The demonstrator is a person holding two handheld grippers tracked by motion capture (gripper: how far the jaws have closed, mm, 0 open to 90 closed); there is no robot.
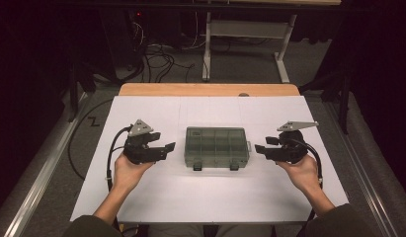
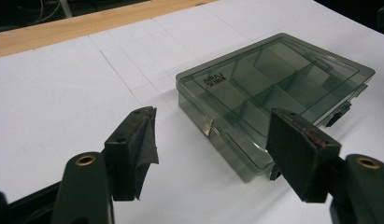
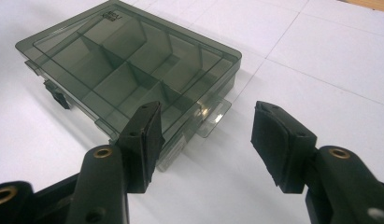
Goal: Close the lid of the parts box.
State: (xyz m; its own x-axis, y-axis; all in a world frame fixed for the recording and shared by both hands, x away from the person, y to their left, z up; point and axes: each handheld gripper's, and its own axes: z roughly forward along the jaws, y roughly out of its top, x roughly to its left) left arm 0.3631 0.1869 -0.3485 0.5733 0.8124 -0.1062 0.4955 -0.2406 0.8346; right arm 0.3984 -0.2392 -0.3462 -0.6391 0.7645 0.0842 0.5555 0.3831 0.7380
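Organizer box [image 1: 216, 147]: smoky clear plastic, lid closed, compartments empty

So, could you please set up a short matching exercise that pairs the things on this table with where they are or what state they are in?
Things:
1. left gripper
2. right gripper
3. compartment box
4. white sheet

Places or states:
A. lid shut, two dark latches on the side near the person
B. covers the table top, with a wooden strip bare at the far edge
C. jaws open, left of the box and pointing at it
D. jaws open, beside the box's side with the clear tab

Pairs: 1-C, 2-D, 3-A, 4-B
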